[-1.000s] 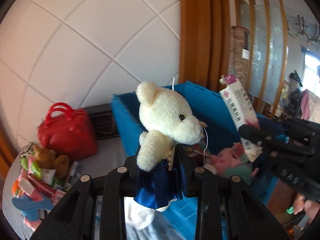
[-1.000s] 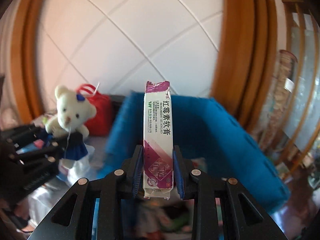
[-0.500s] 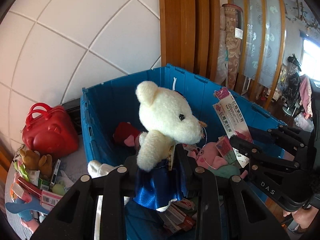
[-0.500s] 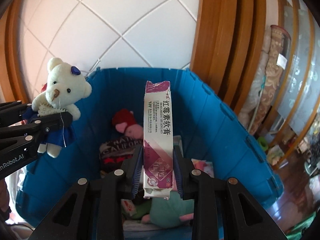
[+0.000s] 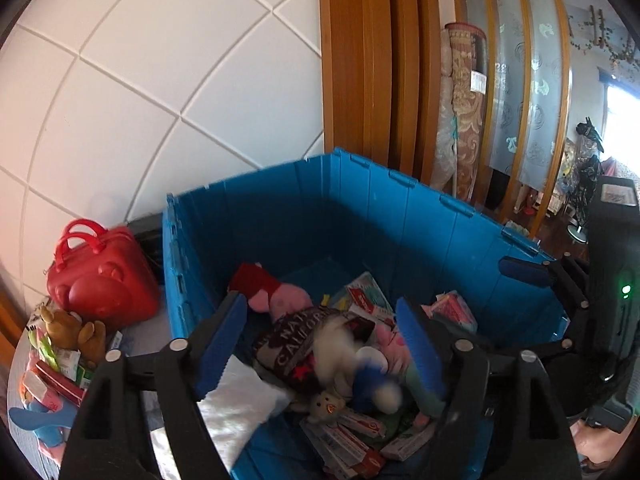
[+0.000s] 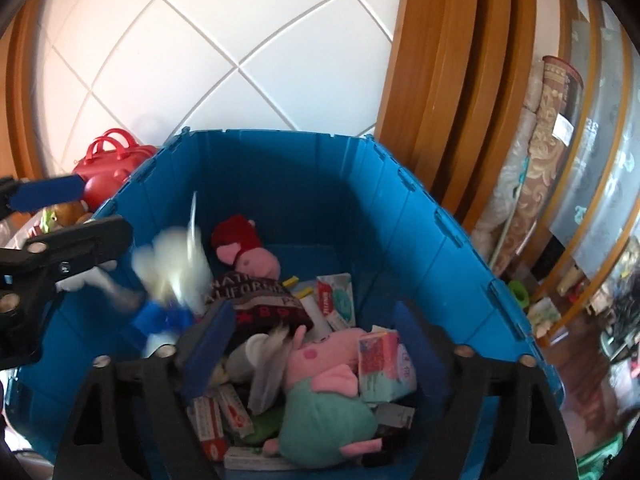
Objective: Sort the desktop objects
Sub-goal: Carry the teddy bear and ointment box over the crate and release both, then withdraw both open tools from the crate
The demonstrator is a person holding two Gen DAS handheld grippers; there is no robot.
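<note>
Both grippers hang over a blue crate (image 5: 400,216), also in the right wrist view (image 6: 400,216). My left gripper (image 5: 320,340) is open and empty. The white teddy bear in a blue skirt (image 5: 352,364) is a blur below it, falling into the crate; it also shows in the right wrist view (image 6: 172,272). My right gripper (image 6: 308,348) is open and empty. The purple and white medicine box is a blur (image 6: 268,368) dropping between its fingers. In the crate lie pink pig plush toys (image 6: 320,400), a dark cushion (image 6: 260,300) and several small boxes.
A red bear-shaped bag (image 5: 96,276) stands left of the crate. A brown teddy (image 5: 72,332) and several small packets (image 5: 48,380) lie on the table at the far left. A tiled wall and wooden door frame (image 5: 360,60) are behind.
Both grippers have opened over the crate. The white teddy has dropped from the left gripper and the medicine box from the right; both are falling into the crate.
</note>
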